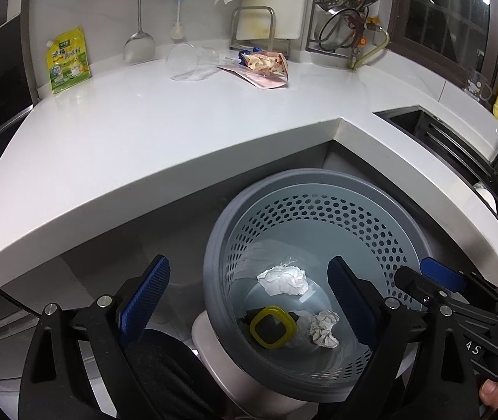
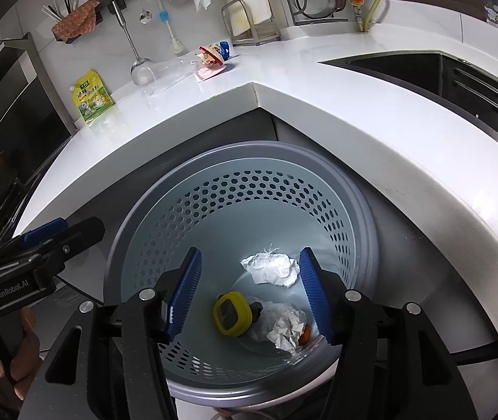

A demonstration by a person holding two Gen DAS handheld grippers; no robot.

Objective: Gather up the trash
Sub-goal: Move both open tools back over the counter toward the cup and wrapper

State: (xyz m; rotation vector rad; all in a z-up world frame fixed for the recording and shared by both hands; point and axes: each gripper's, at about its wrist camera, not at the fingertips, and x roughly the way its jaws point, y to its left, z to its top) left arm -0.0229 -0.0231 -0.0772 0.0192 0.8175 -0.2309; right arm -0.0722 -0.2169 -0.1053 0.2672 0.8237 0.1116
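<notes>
Both the left gripper (image 1: 249,301) and right gripper (image 2: 249,290) hang with jaws spread and empty above the bin (image 2: 319,189), which holds crumpled paper (image 2: 271,268), while a wrapper (image 1: 266,64) awaits beyond the bin on the surface (image 1: 144,126).

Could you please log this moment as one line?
left gripper open | right gripper open | both above bin | wrappers, cup on counter

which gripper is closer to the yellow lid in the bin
Right. The right gripper hangs over the bin with the yellow lid between its fingers; the left gripper sits off to the side.
</notes>
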